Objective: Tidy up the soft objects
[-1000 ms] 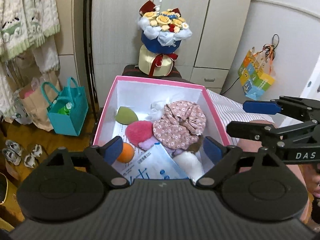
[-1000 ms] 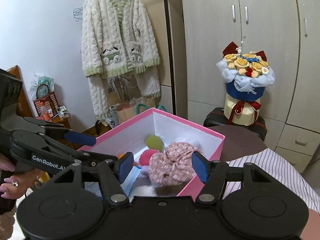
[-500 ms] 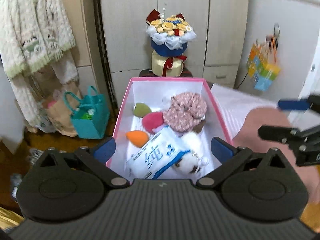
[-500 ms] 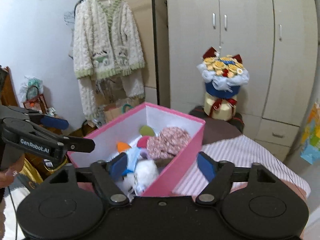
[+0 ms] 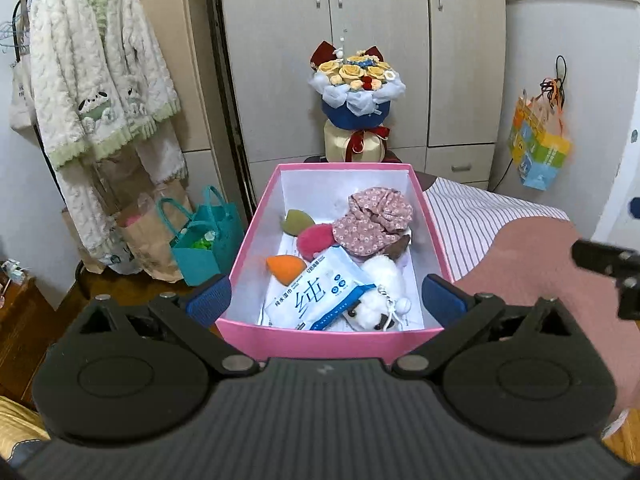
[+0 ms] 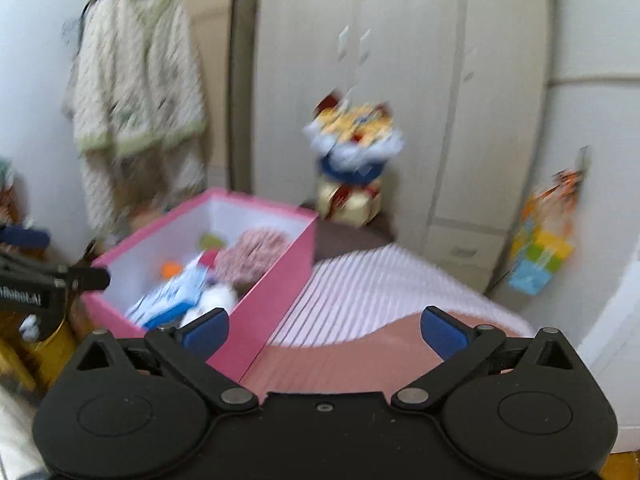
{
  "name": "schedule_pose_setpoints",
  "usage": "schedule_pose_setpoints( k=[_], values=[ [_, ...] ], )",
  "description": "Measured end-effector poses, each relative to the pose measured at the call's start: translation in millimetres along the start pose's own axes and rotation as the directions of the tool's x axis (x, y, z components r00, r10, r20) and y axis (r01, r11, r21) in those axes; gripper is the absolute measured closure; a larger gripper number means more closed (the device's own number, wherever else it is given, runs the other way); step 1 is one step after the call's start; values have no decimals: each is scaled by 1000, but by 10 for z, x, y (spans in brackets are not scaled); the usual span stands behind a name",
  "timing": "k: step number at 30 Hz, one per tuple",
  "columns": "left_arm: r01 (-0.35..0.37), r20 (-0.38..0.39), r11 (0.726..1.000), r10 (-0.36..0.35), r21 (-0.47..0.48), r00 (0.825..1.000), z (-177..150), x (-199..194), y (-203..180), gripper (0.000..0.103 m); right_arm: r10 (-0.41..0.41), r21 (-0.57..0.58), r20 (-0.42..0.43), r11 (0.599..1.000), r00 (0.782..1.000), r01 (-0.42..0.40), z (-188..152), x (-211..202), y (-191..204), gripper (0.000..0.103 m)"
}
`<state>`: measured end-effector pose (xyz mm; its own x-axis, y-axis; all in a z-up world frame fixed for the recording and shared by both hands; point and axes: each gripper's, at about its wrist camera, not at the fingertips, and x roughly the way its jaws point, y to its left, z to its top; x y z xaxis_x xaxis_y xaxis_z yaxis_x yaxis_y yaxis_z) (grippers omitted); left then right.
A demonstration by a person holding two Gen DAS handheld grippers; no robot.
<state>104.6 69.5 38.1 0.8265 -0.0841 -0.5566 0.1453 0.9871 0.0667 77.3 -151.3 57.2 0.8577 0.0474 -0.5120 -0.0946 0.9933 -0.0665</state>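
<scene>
A pink box [image 5: 332, 343] stands on the bed ahead. In it lie a floral cloth [image 5: 374, 218], a green sponge [image 5: 298, 220], a red puff [image 5: 316, 240], an orange sponge [image 5: 285, 268], a wet-wipe pack [image 5: 320, 292] and a white plush toy [image 5: 380, 296]. My left gripper [image 5: 325, 298] is open and empty, pulled back in front of the box's near wall. My right gripper [image 6: 325, 328] is open and empty, to the right of the box [image 6: 276, 272] over the bedding. The right wrist view is blurred.
A striped sheet [image 5: 480, 216] and pink blanket [image 5: 532, 264] lie right of the box. A flower bouquet [image 5: 356, 100] stands behind it before the wardrobe [image 5: 360, 40]. A teal bag [image 5: 204, 236] and hanging pyjamas [image 5: 100, 92] are left. A colourful bag [image 5: 538, 148] hangs right.
Both grippers have pulled back and away from the box, which now looks smaller and farther. The right gripper has swung to the right, blurring its view.
</scene>
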Motion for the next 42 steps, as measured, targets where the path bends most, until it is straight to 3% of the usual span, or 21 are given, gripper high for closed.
schedule_pose_setpoints(
  k=[10, 14, 17, 23, 30, 42],
  values=[
    [-5, 95, 1000, 3, 15, 995, -257, -236, -251, 0, -78, 130, 65, 989, 995, 69, -236, -306, -187, 0],
    [-25, 137, 999, 21, 24, 990, -320, -303, -355, 0, -100, 190, 17, 977, 995, 95, -374, -222, -221, 0],
    [-10, 162, 999, 2, 51, 987, -376, -364, -422, 0, -125, 173, -13, 977, 992, 126, -441, -233, -178, 0],
    [55, 178, 998, -58, 21, 982, -520, -457, -390, 0, -152, 180, 12, 973, 988, 147, -568, -469, -132, 0],
    [59, 190, 997, -66, 43, 980, -556, -499, -436, 0, -223, 179, 46, 961, 974, 212, -637, -639, -98, 0],
    [54, 187, 998, -60, 39, 981, -655, -511, -484, 0, -236, 175, 36, 958, 971, 226, -736, -701, -88, 0]
  ],
)
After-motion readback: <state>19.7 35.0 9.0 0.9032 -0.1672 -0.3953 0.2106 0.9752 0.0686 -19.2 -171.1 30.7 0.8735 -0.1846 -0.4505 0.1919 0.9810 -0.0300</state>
